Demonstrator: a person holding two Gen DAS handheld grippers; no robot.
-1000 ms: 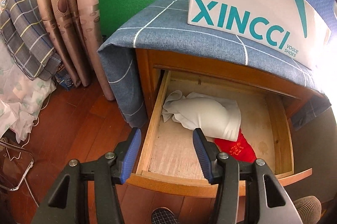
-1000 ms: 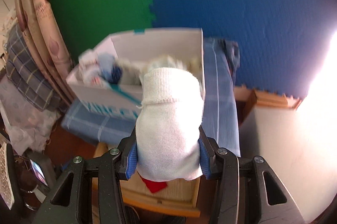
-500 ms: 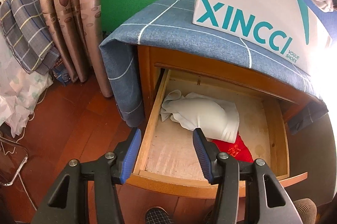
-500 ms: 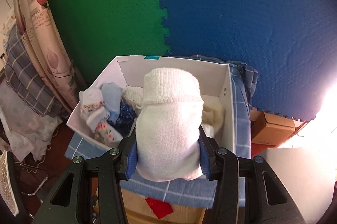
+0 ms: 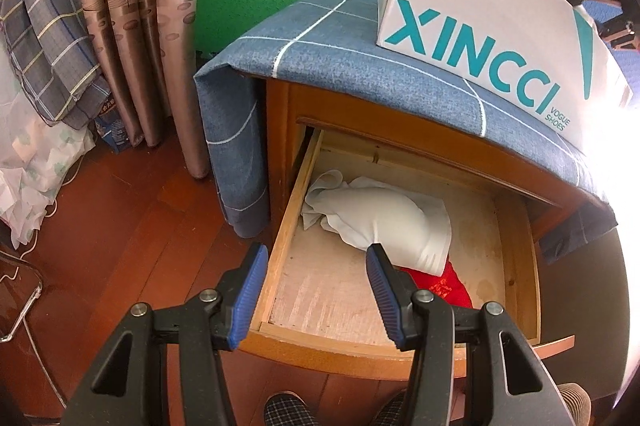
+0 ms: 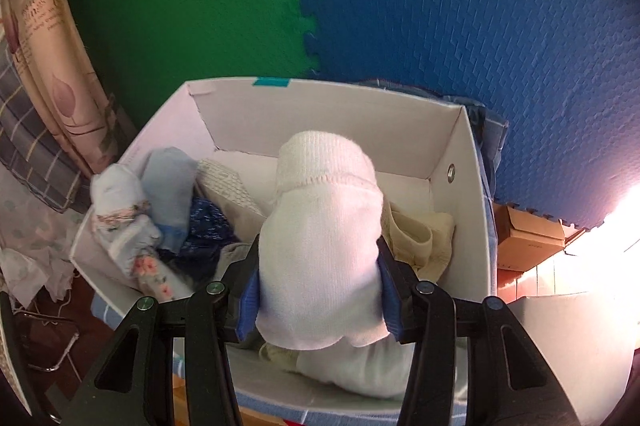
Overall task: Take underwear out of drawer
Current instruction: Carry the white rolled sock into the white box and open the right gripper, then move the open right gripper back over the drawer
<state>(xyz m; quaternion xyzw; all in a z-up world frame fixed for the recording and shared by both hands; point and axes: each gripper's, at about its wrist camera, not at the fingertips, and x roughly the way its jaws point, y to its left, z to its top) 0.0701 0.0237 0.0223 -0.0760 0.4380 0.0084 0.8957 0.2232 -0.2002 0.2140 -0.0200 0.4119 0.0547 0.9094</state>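
In the right wrist view, a rolled white underwear (image 6: 320,218) stands between the blue pads of my right gripper (image 6: 319,266). The pads still touch its sides while the jaws are opening. It hangs over the open white shoe box (image 6: 332,113), which holds several rolled garments (image 6: 164,185). In the left wrist view the wooden drawer (image 5: 286,226) is pulled out, with a crumpled white garment (image 5: 384,222) and a red one (image 5: 440,286) inside. My left gripper (image 5: 317,252) hovers open and empty above the drawer's front left corner.
The shoe box (image 5: 480,37) sits on a blue checked cloth (image 5: 340,45) over the nightstand. Curtains (image 5: 160,25) and bedding hang at the left above a wooden floor (image 5: 120,226). A cardboard box (image 6: 528,238) lies right of the stand. A person's checked slipper (image 5: 288,406) shows below.
My right gripper has carried the white roll forward from over the drawer to above the shoe box. The left gripper has barely shifted and stays open.
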